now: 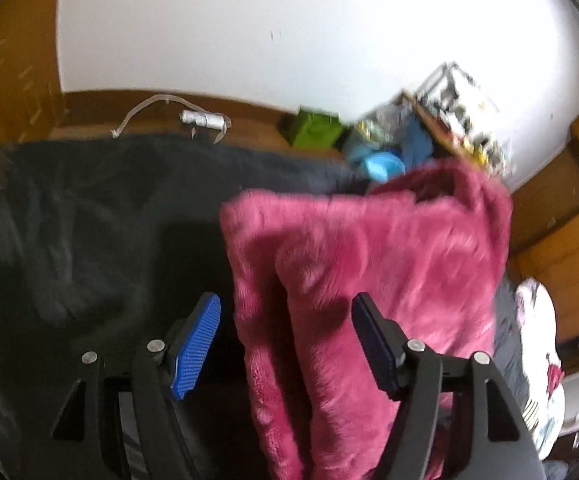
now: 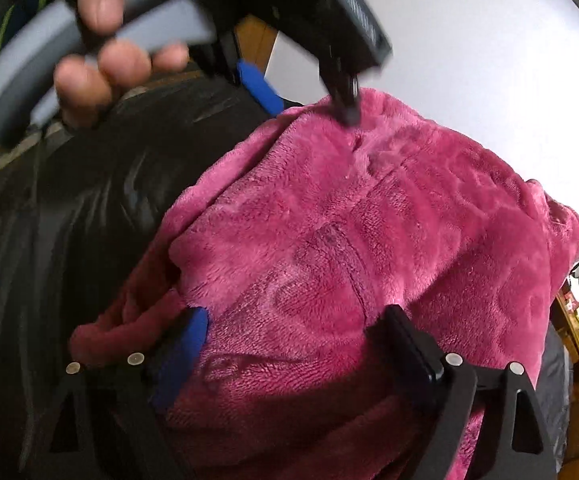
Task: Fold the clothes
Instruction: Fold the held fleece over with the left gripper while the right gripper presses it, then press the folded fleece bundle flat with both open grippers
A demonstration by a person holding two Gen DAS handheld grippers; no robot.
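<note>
Both your left gripper (image 1: pixel 285 344) and right gripper (image 2: pixel 297 344) stand open over the blurred pink fleece garment (image 2: pixel 349 248), whose lower edge is cut off.

A plain white wall (image 1: pixel 289 32) fills the upper part of the left wrist view. Along its base runs a brown wooden floor (image 1: pixel 101 108). On that floor near the wall lie a white strap and roll (image 1: pixel 203 119), a green box (image 1: pixel 315 130) and blue items (image 1: pixel 385 162). Right of the box a cluttered shelf (image 1: pixel 461 120) leans against the wall, blurred. A dark cover (image 1: pixel 89 220) spreads below the wall.
</note>
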